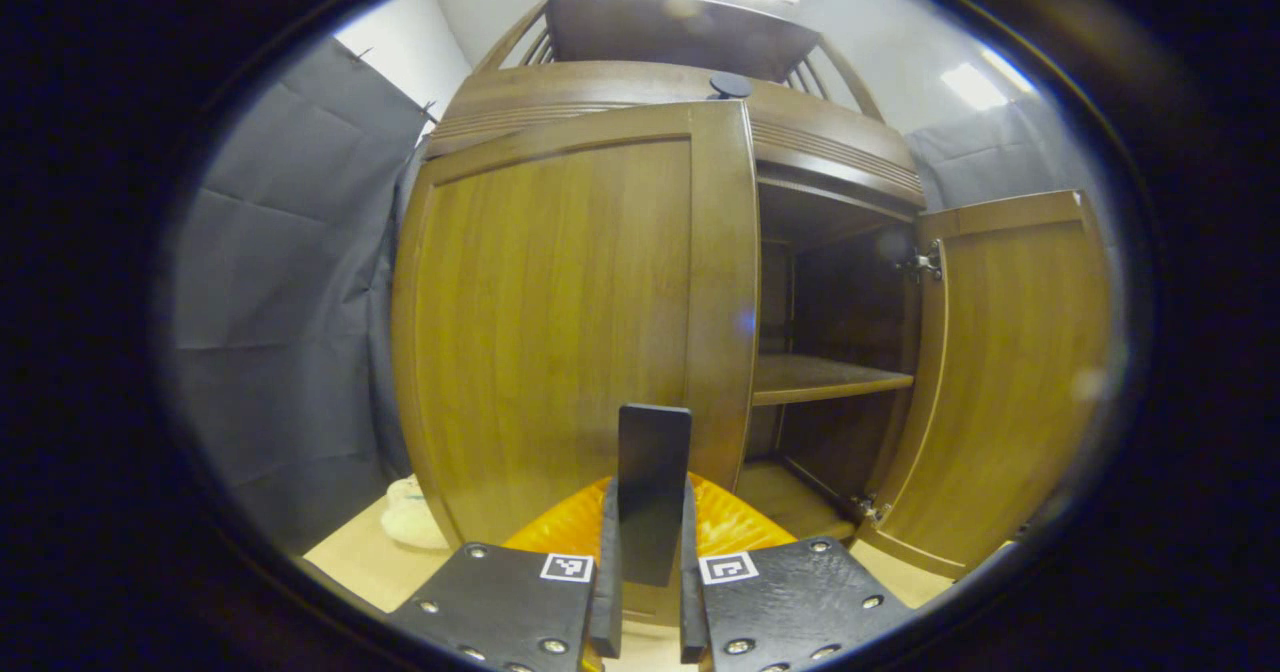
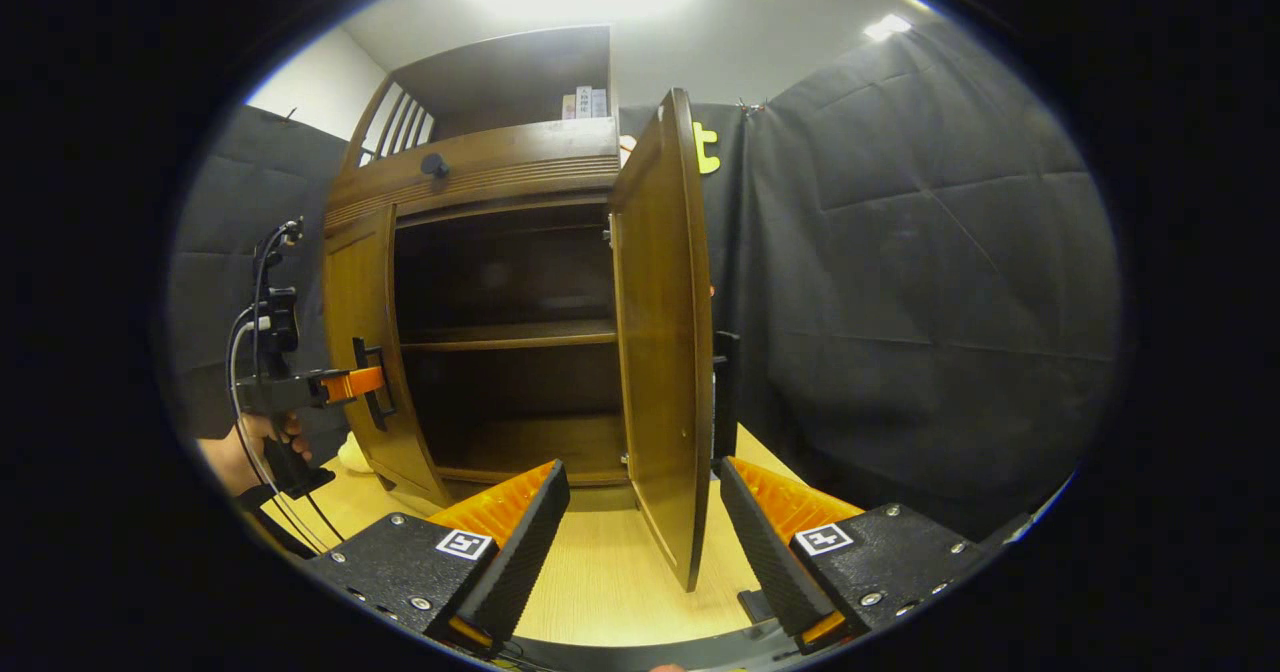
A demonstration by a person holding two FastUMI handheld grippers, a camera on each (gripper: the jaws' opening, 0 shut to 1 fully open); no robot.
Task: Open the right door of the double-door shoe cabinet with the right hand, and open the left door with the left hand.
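Left gripper [image 1: 650, 592] jaws nearly closed; right gripper [image 2: 645, 542] jaws spread wide.

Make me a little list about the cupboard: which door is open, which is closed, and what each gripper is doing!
right door: swung wide open
left door: closed or nearly closed
left gripper: shut on the left door's handle
right gripper: open, its fingers either side of the right door's edge, not pressing
inside the cabinet: one shelf, nothing visible on it
floor: light wood
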